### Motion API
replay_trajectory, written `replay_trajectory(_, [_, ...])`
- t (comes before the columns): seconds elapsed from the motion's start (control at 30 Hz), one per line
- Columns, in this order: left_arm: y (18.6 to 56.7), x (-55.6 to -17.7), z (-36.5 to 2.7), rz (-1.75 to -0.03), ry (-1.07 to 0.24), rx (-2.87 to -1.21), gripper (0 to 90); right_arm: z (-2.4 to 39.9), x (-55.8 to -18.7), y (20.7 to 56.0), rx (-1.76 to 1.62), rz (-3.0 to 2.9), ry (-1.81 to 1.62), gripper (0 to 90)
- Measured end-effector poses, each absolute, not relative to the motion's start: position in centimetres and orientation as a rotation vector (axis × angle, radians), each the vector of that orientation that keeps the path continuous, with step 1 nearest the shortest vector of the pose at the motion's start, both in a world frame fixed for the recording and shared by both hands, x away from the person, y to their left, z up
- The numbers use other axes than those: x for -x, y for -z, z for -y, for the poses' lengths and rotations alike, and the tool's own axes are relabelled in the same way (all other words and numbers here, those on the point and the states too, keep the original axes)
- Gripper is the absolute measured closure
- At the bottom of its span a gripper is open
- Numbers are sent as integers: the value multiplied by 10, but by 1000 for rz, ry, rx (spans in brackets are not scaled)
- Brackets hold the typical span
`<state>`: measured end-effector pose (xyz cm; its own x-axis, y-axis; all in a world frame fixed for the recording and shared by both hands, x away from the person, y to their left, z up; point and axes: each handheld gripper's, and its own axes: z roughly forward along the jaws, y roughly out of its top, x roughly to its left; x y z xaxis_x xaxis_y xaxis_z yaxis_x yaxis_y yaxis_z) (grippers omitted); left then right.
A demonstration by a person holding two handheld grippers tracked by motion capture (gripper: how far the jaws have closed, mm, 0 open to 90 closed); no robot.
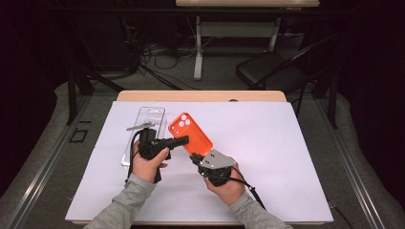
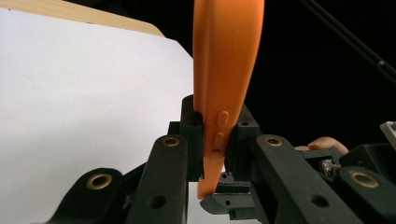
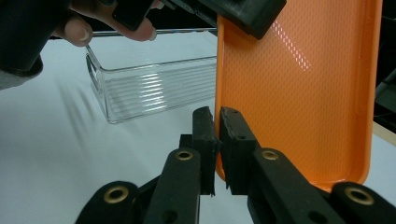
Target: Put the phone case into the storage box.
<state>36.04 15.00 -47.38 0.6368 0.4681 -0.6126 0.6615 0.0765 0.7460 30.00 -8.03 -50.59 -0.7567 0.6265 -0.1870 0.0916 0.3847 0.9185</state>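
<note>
Left gripper view: case's [image 2: 224,70] side buttons [image 2: 220,128]

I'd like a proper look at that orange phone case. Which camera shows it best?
The high view: the orange phone case appears whole, camera cutouts included, held above the table. The left gripper view shows only its thin edge with side buttons, clamped between black jaws. The right gripper view shows its textured inside, cropped at the top.
</note>
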Motion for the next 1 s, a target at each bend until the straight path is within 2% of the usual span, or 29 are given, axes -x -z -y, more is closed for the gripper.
replay_trajectory(0.4, [475,-363,-154,-980,178,-1554,805,80,-299,504,-622,-2117,-1390,699])
replay_trajectory(0.47, [474,-363,-156,-977,162,-1560,805,80,-299,503,-618,-2112,-1399,650])
replay_trajectory(1.0, [470,-366,-168,-990,120,-1562,805,86,-304,492,-633,-2139,-1430,509])
